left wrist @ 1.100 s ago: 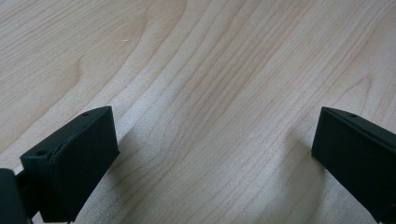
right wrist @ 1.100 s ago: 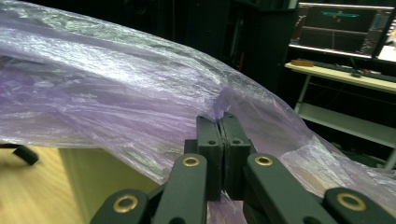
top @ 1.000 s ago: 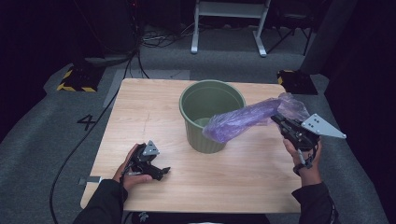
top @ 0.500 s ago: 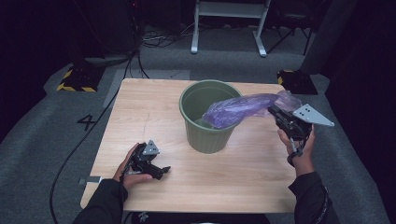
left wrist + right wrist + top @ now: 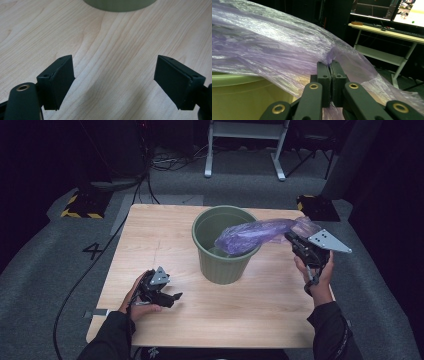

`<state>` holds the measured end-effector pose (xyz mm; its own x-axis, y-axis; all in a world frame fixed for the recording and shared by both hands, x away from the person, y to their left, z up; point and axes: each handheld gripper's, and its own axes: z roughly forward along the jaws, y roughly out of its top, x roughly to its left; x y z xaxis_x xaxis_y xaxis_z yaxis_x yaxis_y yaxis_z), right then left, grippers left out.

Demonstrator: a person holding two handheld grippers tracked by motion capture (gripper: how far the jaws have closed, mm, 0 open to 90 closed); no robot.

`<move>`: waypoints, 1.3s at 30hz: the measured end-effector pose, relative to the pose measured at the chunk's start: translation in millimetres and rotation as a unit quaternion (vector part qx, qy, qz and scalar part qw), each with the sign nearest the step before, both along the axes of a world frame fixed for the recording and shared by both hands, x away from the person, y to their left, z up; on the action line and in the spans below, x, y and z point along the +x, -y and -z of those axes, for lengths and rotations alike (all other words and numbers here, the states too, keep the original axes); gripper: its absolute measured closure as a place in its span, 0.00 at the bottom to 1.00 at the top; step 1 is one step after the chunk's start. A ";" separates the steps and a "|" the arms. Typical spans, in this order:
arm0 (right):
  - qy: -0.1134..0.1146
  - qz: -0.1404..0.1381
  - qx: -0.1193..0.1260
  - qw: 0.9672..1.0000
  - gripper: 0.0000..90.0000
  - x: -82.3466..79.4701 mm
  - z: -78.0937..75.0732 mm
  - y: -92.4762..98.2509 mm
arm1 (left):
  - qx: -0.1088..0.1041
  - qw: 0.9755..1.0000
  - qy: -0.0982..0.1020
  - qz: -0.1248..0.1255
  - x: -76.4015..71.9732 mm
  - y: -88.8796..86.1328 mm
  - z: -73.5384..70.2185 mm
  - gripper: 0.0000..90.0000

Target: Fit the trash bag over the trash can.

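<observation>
High view, right gripper (image 5: 295, 239) raised beside bin (image 5: 223, 245), fingers clamped on purple bag (image 5: 255, 234), left gripper (image 5: 172, 298) resting low, fingers apart, just closing.

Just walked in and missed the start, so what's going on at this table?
A person is working with a gripper in each hand. The right gripper is shut on a purple plastic bag, holding it over the rim of the green bin in the middle of the wooden table, with the bag's far end inside the opening. The left gripper rests low at the near left of the table, its jaws apart with nothing between them, though they have just been closing somewhat.
</observation>
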<state>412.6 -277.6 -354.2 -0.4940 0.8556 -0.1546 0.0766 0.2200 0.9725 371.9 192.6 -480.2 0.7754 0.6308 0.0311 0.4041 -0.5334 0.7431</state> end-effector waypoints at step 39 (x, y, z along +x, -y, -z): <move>-0.001 0.007 -0.050 0.999 0.98 11.7 -10.4 -23.7 | -0.113 0.988 0.106 -0.004 33.1 -5.5 -103.9 0.18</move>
<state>424.4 -253.9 -343.8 -0.4824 0.8429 -0.2385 0.0826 0.3148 0.9455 405.0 198.1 -376.3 0.7616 0.6462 0.0494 0.2309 -0.3418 0.9110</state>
